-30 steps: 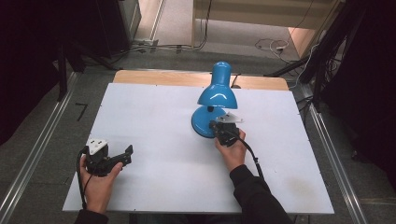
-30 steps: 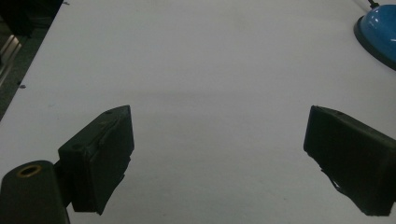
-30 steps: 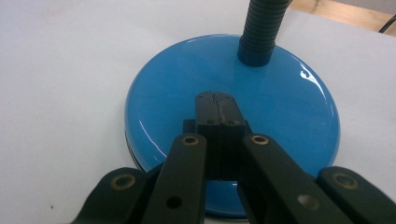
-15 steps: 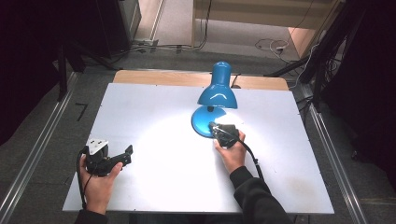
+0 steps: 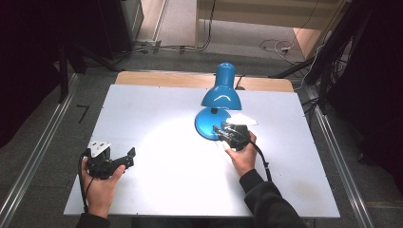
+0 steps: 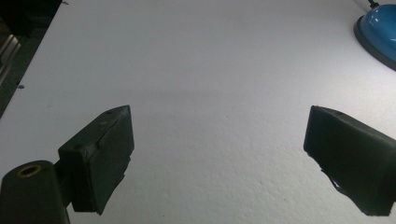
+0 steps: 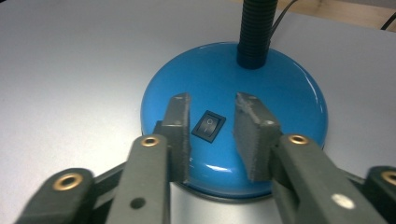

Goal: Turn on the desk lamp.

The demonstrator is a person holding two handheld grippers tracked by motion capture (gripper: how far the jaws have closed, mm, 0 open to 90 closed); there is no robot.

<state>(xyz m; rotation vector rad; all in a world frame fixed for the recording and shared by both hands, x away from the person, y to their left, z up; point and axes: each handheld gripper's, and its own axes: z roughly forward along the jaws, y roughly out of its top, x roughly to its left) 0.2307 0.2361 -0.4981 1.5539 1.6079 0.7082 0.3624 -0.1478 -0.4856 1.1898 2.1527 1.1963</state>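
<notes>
Right gripper (image 7: 211,123): jaws narrowly apart over blue desk lamp base (image 7: 289,88), black rocker switch (image 7: 208,126) in the gap, nothing clamped | left gripper (image 6: 217,156): jaws wide, empty, above bare white table (image 5: 157,114) near front-left | lamp (image 5: 218,97): lit, standing centre-rear of table

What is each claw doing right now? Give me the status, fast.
Left claw: open, holding nothing, over the bare white table.
Right claw: open, jaws on either side of the lamp base switch, gripping nothing.
</notes>
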